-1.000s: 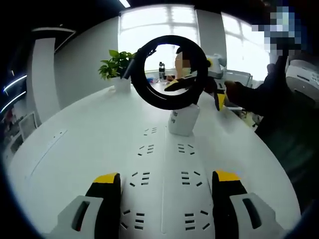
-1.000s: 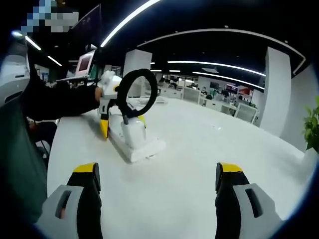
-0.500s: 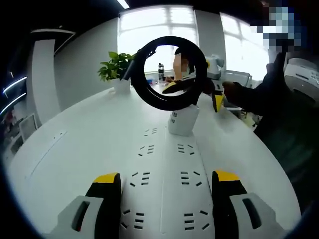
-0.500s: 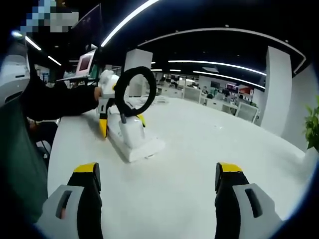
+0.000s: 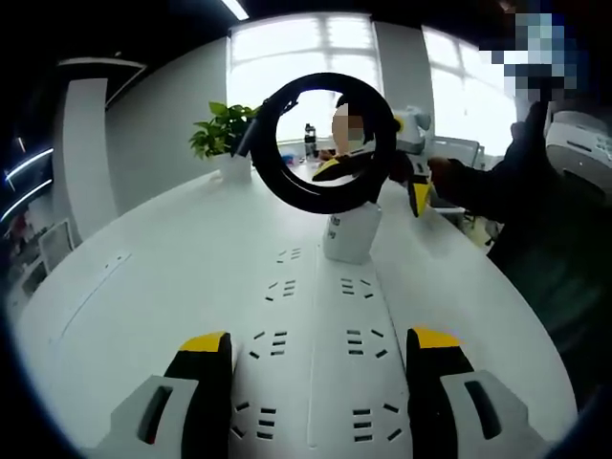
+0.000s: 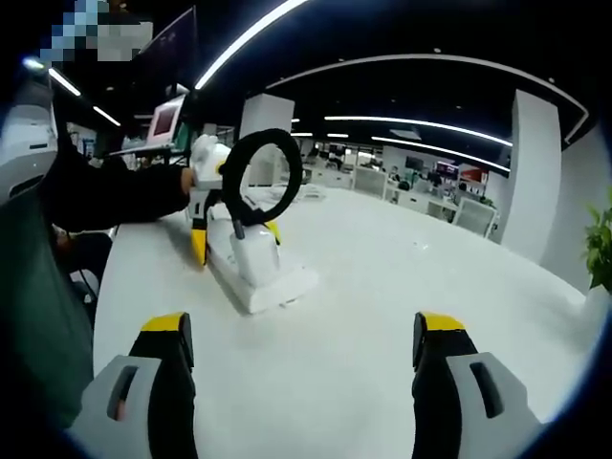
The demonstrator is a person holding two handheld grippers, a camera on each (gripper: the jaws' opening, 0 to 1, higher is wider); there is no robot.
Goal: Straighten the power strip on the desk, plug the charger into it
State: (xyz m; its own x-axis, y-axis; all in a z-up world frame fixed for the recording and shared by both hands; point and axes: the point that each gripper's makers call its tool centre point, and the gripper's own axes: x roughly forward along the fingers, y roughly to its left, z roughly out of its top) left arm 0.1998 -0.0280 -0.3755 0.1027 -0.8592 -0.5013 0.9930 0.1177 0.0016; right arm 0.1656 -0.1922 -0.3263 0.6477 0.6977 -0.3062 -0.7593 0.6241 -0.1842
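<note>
A white power strip (image 5: 316, 325) with two rows of sockets lies on the white desk (image 5: 153, 277), running away between my left gripper's jaws. My left gripper (image 5: 316, 349) is shut on its sides. A white charger (image 5: 350, 233) stands upright on the strip's far end, and its black cable (image 5: 287, 172) rises in a round loop. My right gripper (image 5: 375, 182) shows open just behind the charger, held by a hand in a dark sleeve. In the right gripper view, my right gripper (image 6: 301, 335) is open over bare desk, short of the strip (image 6: 273, 284), charger (image 6: 253, 253), cable loop (image 6: 287, 177) and left gripper (image 6: 234, 239).
A potted plant (image 5: 225, 129) stands at the desk's far edge by bright windows. A person in dark clothes (image 5: 545, 220) fills the right side. Office desks and monitors (image 6: 163, 120) lie beyond. A seam (image 5: 91, 292) crosses the desk on the left.
The cable loop sways slightly; both grippers, the strip and the charger stay where they were.
</note>
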